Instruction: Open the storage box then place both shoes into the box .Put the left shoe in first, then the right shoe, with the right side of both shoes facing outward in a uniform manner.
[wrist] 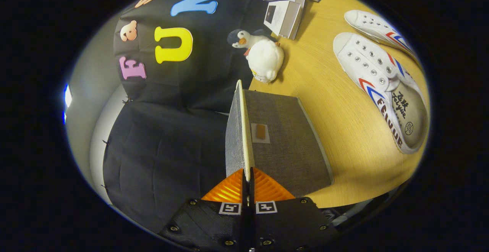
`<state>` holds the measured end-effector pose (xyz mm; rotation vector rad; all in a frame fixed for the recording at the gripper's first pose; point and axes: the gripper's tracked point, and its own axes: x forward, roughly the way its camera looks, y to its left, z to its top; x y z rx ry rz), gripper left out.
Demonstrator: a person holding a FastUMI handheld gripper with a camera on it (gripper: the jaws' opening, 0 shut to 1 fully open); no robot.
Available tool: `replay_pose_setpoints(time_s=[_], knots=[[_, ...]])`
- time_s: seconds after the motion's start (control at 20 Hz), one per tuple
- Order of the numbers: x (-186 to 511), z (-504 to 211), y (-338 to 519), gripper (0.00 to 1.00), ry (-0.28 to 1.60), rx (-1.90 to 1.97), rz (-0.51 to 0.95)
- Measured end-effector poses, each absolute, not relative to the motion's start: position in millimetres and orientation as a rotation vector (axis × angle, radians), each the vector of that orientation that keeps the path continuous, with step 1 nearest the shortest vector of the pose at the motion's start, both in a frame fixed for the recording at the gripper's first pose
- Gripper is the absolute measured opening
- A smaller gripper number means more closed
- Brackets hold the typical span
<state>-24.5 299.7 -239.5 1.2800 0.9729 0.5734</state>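
My gripper (247, 177) is shut on the edge of the lid (237, 130) of the grey fabric storage box (290, 149); both fingers press on the thin lid, which stands up edge-on ahead of them. The box rests on the wooden table (336, 122) just to one side of the lid. Two white canvas shoes with red and blue chevrons lie side by side on the table beyond the box: the nearer shoe (378, 84) shows its inner sole, the farther shoe (376, 26) lies behind it.
A white plush toy (265, 59) and a small penguin toy (244, 38) sit by the booth wall just beyond the box. A stack of booklets (288, 5) lies farther back on the table.
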Motion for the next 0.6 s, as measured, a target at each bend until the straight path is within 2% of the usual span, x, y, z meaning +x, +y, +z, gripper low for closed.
replay_pose_setpoints(time_s=[0.6], knots=[[-25.8,-130.4,324.8,0.0,0.864,1.189,0.72]])
